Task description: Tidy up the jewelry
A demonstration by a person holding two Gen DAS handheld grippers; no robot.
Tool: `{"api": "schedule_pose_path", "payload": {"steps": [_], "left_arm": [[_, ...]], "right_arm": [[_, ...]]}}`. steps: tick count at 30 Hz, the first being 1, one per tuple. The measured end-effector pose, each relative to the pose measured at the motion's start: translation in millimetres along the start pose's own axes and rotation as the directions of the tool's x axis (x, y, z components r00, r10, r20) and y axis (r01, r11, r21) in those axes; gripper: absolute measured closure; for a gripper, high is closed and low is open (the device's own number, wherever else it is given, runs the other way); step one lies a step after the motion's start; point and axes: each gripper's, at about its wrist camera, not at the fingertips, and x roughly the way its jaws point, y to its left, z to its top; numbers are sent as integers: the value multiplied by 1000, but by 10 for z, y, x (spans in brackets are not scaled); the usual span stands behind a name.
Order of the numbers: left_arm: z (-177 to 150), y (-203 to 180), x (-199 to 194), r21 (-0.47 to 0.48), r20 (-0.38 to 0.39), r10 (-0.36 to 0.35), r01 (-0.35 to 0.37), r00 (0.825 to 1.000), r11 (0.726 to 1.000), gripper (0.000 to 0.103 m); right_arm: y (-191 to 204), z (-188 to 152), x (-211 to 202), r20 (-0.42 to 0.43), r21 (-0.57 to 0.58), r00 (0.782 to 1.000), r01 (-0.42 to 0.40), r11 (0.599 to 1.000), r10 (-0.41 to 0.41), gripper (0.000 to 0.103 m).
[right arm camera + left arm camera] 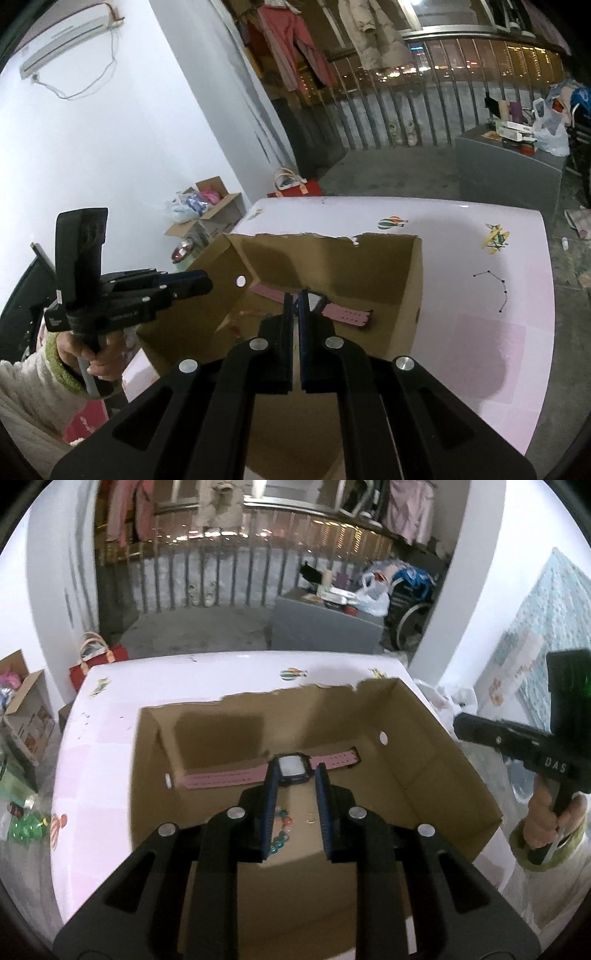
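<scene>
Only left wrist shows beads [281, 829], perhaps a ring [310, 818].

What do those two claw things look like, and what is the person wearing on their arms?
Each claw is chunky black plastic with round silver rivets and two ribbed blue fingers. The left claw and right claw look alike. White letters mark the right claw's body. Both sleeves are fluffy cream with a green cuff, and each hand grips a handle below.

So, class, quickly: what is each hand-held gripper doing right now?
Left hand-held gripper: open, holding nothing, above the pink watch in the cardboard box.
Right hand-held gripper: shut, holding nothing.
</scene>
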Motion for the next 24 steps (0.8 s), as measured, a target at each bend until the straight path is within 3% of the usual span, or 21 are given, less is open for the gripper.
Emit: {"api": "schedule_pose_path", "payload": {"steps": [9, 17, 21, 24], "left_arm": [[-350, 192, -586, -79, 74, 27, -22, 997, 997, 84], [-1018, 254, -1056, -109, 89, 24, -14, 996, 994, 78], [-1333, 260, -992, -143, 40, 17, -11, 999, 990, 78], [-1491, 265, -860, -139, 1, 23, -22, 1000, 990, 78]], "right_arm": [[152, 14, -213, 6, -28, 998, -58, 998, 59, 100], [407, -233, -521, -17, -110, 991, -131, 985, 130, 99], [511, -537, -611, -50, -126, 990, -139, 982, 133, 72], [549, -854, -522, -108, -97, 989, -108, 989, 98, 72]]}}
